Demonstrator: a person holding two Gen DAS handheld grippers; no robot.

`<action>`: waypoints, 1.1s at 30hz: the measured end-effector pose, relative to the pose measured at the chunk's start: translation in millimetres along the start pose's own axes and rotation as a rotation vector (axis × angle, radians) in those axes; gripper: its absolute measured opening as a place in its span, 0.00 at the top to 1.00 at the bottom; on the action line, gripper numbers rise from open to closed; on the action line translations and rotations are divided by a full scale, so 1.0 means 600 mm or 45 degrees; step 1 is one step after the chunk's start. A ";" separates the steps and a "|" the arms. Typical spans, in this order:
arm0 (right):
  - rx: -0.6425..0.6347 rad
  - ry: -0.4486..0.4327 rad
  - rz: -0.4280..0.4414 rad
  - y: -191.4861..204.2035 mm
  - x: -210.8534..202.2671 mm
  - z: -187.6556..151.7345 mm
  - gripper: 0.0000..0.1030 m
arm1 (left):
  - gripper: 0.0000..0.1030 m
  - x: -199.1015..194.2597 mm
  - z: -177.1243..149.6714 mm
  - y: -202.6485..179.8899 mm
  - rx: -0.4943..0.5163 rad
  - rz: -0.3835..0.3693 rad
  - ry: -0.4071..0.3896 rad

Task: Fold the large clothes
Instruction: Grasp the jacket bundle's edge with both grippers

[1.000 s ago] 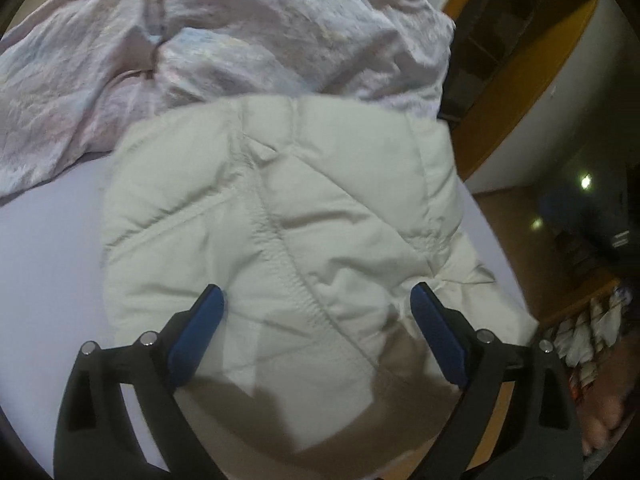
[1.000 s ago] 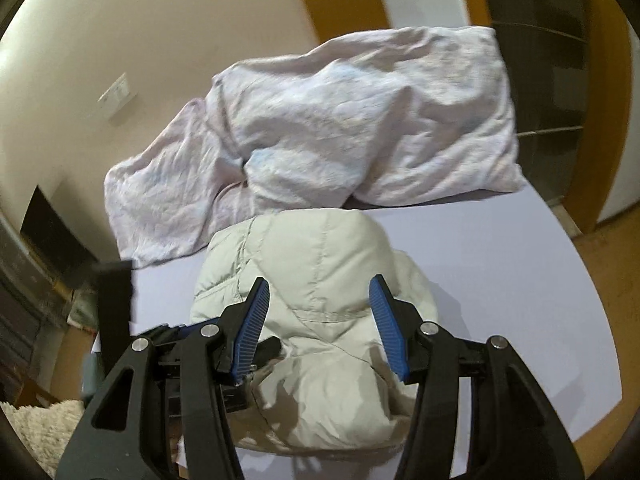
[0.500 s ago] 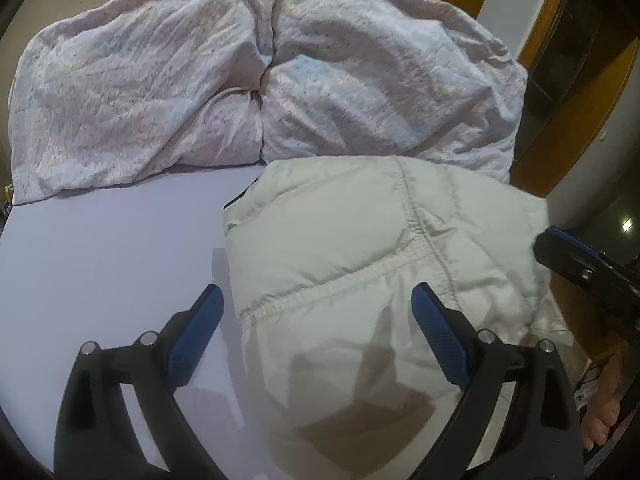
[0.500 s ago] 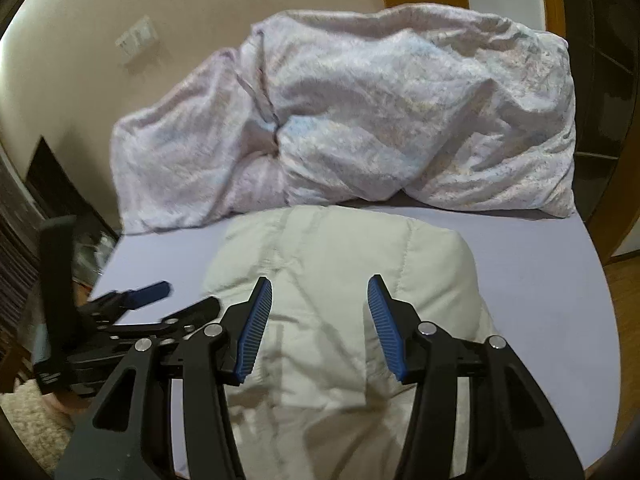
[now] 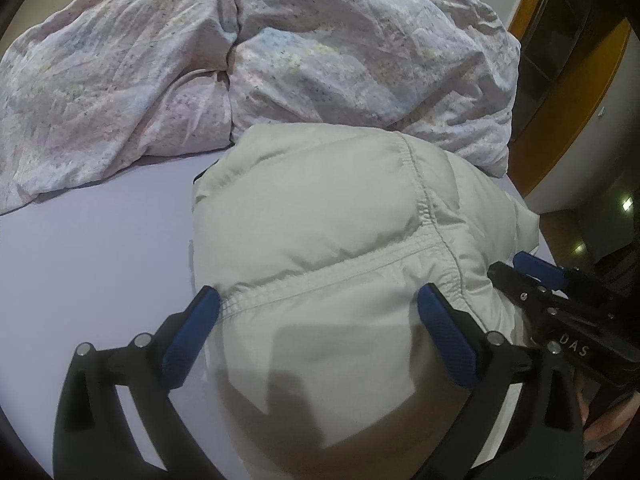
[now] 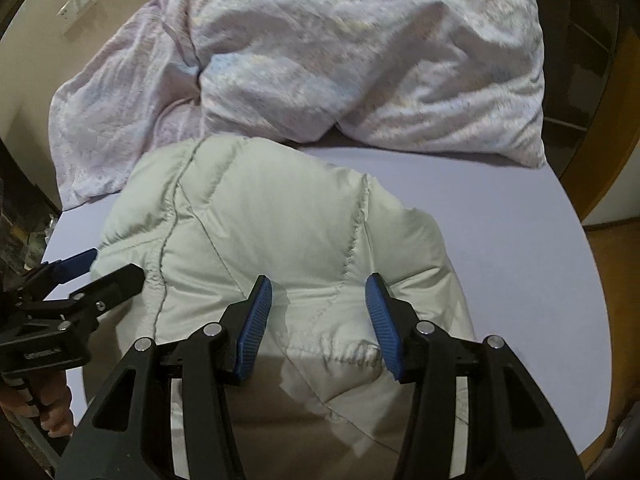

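Note:
A cream puffy jacket [image 5: 328, 220] lies bundled on the lavender bed sheet [image 5: 100, 260]. My left gripper [image 5: 317, 291] hangs just over its near part. Its jaws are wide and opening, the padded cloth lies between them, and the pads do not press on it. At the jacket's right edge the right gripper [image 5: 532, 276] shows. In the right wrist view the jacket [image 6: 260, 220] fills the middle. My right gripper [image 6: 317, 280] is low over a quilted seam with its jaws closing, and no cloth is pinched. The left gripper [image 6: 92, 272] sits at the jacket's left side.
A crumpled pale pink duvet [image 5: 280, 60] is heaped along the far side of the bed, touching the jacket's far edge. Bare sheet [image 6: 500, 240] lies to the jacket's right. A wooden door frame [image 5: 560, 100] and floor [image 6: 612, 280] lie beyond the bed's edge.
Both grippers have sunk closer to the jacket. The right gripper has come further into the left wrist view. The right jaws have narrowed slightly.

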State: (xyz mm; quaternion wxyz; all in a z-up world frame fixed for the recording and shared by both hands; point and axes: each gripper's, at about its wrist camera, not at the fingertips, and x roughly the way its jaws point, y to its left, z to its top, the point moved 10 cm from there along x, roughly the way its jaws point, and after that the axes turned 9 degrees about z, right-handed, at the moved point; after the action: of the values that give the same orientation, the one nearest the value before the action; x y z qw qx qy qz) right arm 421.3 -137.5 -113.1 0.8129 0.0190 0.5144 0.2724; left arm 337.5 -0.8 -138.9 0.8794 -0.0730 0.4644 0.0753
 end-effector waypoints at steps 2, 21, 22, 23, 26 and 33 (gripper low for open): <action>0.007 0.000 0.001 -0.008 0.007 -0.005 0.51 | 0.02 0.007 -0.001 -0.006 0.017 0.008 -0.005; 0.021 0.014 -0.015 -0.053 0.068 -0.031 0.51 | 0.02 0.064 -0.014 -0.035 0.132 0.161 -0.049; 0.025 0.034 -0.035 -0.050 0.062 -0.028 0.51 | 0.02 0.058 -0.012 -0.032 0.135 0.146 -0.041; 0.033 0.042 -0.046 -0.047 0.056 -0.025 0.51 | 0.02 0.051 -0.010 -0.029 0.125 0.130 -0.038; 0.021 -0.084 0.033 -0.017 0.008 0.008 0.51 | 0.02 0.018 0.010 -0.001 0.034 0.097 -0.103; 0.025 -0.140 -0.027 -0.022 0.024 0.048 0.50 | 0.02 0.031 0.044 0.005 0.060 0.153 -0.121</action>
State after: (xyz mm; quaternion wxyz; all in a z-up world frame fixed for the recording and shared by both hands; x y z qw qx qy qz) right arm 455.9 -135.2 -115.5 0.8425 0.0367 0.4718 0.2573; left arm 368.6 8.3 -139.6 0.8958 -0.0207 0.4274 0.1202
